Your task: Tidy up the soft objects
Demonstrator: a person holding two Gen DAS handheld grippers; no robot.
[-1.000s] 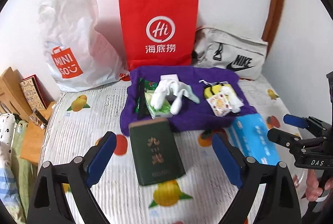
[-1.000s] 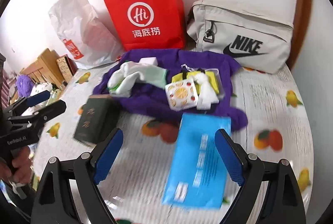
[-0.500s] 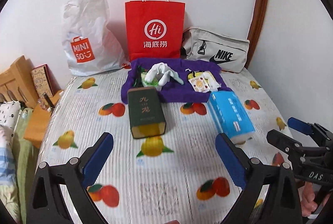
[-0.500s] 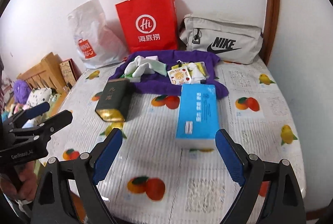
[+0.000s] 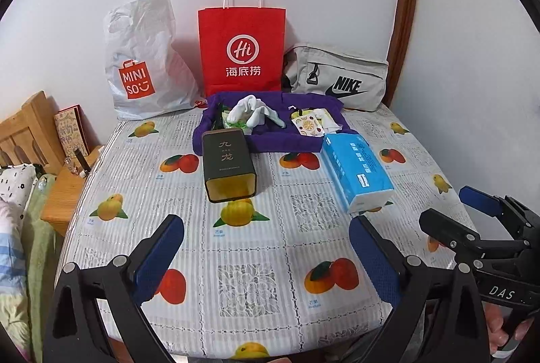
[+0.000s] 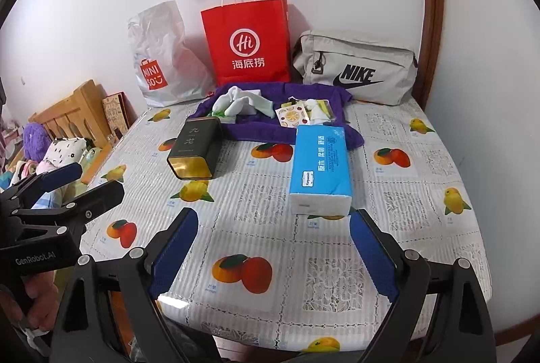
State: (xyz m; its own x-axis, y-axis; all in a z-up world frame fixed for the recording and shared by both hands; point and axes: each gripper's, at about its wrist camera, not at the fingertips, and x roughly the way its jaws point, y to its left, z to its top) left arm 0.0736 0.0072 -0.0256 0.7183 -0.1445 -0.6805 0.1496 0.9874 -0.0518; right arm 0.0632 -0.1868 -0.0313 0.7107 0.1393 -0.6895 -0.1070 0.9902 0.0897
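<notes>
**Holding both grippers empty over the near edge**

Hovering at the near side of the tabletop (image 5: 256,261), you are keeping the left gripper (image 5: 266,258) and the right gripper (image 6: 273,248) spread wide with nothing between the blue pads. The soft things are sitting far from you: white socks (image 5: 253,113) and small fruit-printed packets (image 5: 308,125) are lying on a purple cloth (image 5: 287,140) near the wall, and a blue tissue pack (image 6: 319,167) is lying just in front of it.

Watch the dark green tin (image 5: 227,165), which is lying on its side close to the cloth: it is rigid and smooth, and a reach toward the socks could knock it or roll it. The tissue pack is looking slick and squashy, so a pinch at one end may let it sag or slip. The socks are limp and tangled; you may be lifting both, or dragging the cloth along. The plastic table cover is glossy, so things could slide.
</notes>
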